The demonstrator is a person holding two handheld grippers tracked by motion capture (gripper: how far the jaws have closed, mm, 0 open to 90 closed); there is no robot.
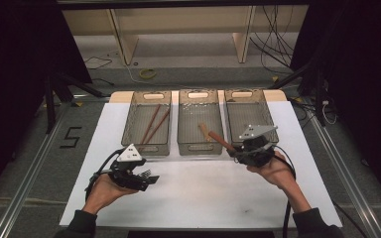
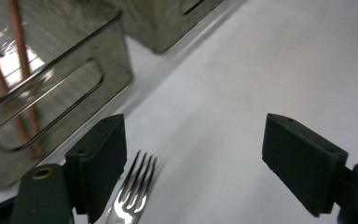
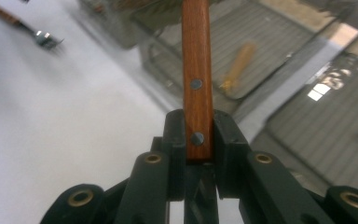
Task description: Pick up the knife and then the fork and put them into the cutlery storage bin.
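Where the two black jaws rise from the bottom centre of the right gripper view, a wooden handle (image 3: 196,84) with two metal rivets stands pinched between them, running straight up to the top edge of the frame. In the high view the same handle (image 1: 222,142) slants from the right gripper (image 1: 238,151), right of centre, up and left over the near rim of the middle tray (image 1: 198,147). Inside that tray lies a pale wooden piece (image 1: 204,131). Three clear trays stand side by side across the upper middle of the frame; the left tray (image 1: 146,148) holds two reddish-brown sticks (image 1: 153,125), and the right tray (image 1: 248,110) sits behind the right gripper. All rest on a white table (image 1: 198,198).

At lower left of the high view, the left gripper (image 1: 148,179) is held in the person's left hand (image 1: 104,191). Its jaws are spread wide in the left gripper view, and a metal fork (image 2: 133,196) lies on the white surface just beside the left-hand jaw, tines pointing up the frame.
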